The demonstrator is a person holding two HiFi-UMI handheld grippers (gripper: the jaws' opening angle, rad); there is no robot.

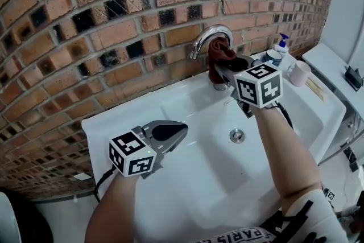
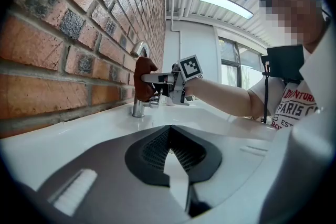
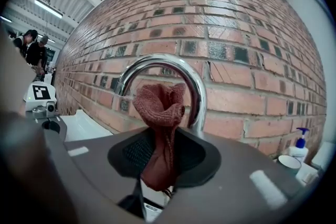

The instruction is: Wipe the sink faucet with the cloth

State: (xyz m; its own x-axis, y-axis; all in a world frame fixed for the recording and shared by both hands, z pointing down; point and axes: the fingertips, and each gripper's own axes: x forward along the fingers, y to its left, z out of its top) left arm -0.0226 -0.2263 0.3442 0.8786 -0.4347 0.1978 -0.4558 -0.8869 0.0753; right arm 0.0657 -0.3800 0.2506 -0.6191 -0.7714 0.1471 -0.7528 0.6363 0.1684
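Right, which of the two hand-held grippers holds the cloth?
The right hand-held gripper, shut on the reddish-brown knitted cloth at the chrome faucet; the left hand-held gripper is shut, empty.

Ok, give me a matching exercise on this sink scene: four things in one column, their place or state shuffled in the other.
Things:
1. cloth
2. faucet
3. left claw
4. soap bottle

Places or states:
A. shut and empty, over the left side of the sink
B. blue pump top, by the wall at the sink's right end
C. pinched in the right claw
D. chrome and arched, in front of the brick wall

Pairs: 1-C, 2-D, 3-A, 4-B.
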